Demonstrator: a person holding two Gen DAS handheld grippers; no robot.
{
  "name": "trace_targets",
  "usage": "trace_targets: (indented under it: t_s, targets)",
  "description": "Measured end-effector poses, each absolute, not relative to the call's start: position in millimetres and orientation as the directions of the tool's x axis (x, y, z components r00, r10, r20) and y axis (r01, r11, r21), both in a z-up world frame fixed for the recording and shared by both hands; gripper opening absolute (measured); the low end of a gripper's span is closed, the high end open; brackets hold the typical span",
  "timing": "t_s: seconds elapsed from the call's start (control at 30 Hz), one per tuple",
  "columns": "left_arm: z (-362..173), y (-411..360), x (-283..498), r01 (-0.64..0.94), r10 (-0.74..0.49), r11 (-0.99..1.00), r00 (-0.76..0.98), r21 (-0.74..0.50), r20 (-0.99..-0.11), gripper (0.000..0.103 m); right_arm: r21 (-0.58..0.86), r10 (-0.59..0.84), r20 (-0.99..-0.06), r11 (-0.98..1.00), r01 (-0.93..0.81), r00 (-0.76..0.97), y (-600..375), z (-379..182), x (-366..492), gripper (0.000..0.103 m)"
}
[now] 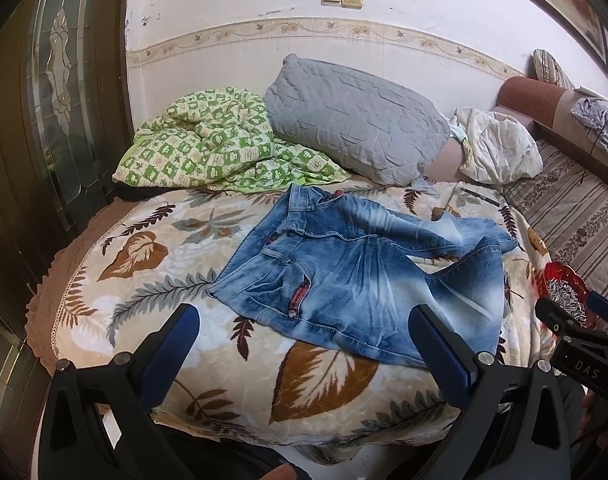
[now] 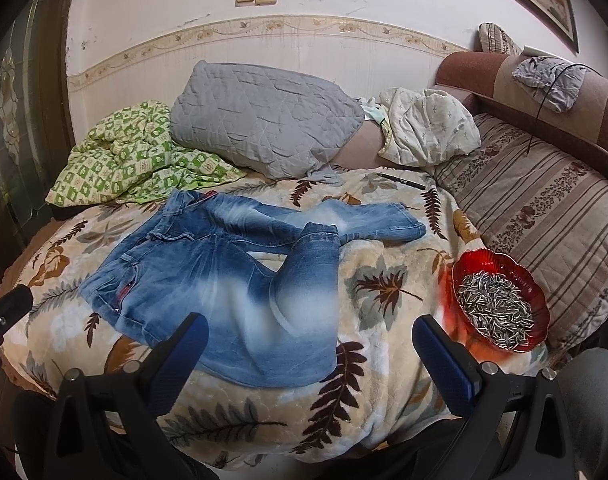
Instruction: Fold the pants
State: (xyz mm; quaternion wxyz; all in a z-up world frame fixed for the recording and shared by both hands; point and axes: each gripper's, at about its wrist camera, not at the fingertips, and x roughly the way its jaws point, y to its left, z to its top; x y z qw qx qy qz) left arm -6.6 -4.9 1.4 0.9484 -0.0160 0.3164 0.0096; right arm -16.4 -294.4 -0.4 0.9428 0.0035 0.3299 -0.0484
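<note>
- The near edge of the leaf-print blanket (image 1: 224, 392) drops out of sight beneath both grippers, and the bodies of both tools cover the bottom of each view.
- In the left wrist view the red glass bowl (image 2: 500, 304) of sunflower seeds is half hidden behind the right gripper's body; a dark pen-like object (image 2: 402, 181) beyond the jeans is too small to name surely.
- A dark fold under the green checked quilt (image 1: 208, 144) cannot be identified.
- The blue jeans (image 1: 344, 272) lie unfolded on the blanket, ahead of and between the left gripper's (image 1: 304, 344) jaws, waistband off to the left, legs running right.
- One leg is bent back over the other near the knee, and the denim is faded pale across thighs and seat, with a red trim at the pocket.
- Left gripper: jaws spread wide, nothing between them, hovering at the blanket's near edge with the right fingertip over the jeans' hem side.
- Right gripper (image 2: 310, 346): jaws likewise released and empty; the jeans' seat lies ahead of its left finger, the bowl just beyond its right finger.
- Bare blanket lies left of the waistband and between jeans and bowl; the grey quilted pillow (image 1: 356, 120) and quilt crowd the far edge, and a striped cushion (image 2: 544, 224) bounds the right.
</note>
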Motion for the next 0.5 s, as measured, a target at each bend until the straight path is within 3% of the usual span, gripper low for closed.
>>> trace_targets:
  t_s: [0.5]
  targets:
    - [0.0, -5.9, -7.3, -0.029, 0.012, 0.999, 0.797, -0.018, -0.604, 0.103, -0.029, -0.094, -0.623, 0.995, 0.098, 0.776, -295.4, 0.7, -17.2, 0.103]
